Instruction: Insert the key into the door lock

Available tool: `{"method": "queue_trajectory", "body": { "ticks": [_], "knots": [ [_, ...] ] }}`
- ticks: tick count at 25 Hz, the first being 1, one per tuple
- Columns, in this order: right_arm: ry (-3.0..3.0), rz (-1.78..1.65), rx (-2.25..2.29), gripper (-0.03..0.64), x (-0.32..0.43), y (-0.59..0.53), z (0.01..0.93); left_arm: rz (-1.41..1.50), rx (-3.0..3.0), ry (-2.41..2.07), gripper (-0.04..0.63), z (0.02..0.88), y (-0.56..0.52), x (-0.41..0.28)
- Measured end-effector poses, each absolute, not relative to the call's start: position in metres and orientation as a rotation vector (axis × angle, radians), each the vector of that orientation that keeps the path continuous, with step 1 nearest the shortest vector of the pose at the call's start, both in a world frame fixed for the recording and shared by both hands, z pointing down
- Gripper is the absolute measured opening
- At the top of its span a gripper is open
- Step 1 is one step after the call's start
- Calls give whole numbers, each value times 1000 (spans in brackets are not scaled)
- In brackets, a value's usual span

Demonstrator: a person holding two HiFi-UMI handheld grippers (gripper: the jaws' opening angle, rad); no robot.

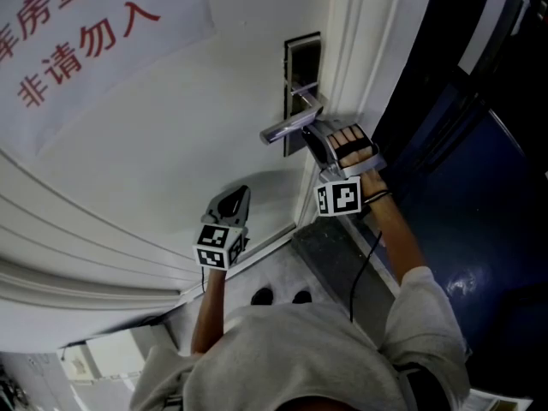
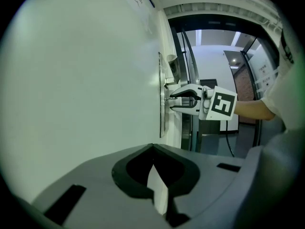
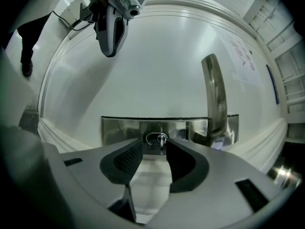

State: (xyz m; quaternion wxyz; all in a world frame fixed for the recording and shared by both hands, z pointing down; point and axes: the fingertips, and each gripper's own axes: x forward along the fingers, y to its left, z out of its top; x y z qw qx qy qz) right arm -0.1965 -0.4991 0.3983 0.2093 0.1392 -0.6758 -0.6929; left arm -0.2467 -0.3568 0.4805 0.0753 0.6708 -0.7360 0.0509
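Key in the door lock, right gripper around it

On the white door (image 1: 171,127), the lock plate (image 3: 119,128) carries the handle (image 3: 214,94). The right gripper (image 3: 153,149) has its fingers (image 3: 126,159) wide, with the key (image 3: 162,140) in the keyhole between them. The left gripper (image 2: 152,149), well left of the lock, has its fingers (image 2: 133,168) closed and empty.

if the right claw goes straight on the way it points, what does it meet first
Probably the key in the lock plate, dead ahead between the open jaws of the right claw, though depth is unclear.
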Motion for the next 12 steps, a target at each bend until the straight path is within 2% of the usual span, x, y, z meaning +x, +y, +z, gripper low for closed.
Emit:
{"method": "queue_trajectory", "body": {
  "ticks": [12],
  "knots": [
    [-1969, -1778, 503, 143, -141, -499, 408, 168, 2057, -2158, 17, 484, -367, -235]
  ]
}}
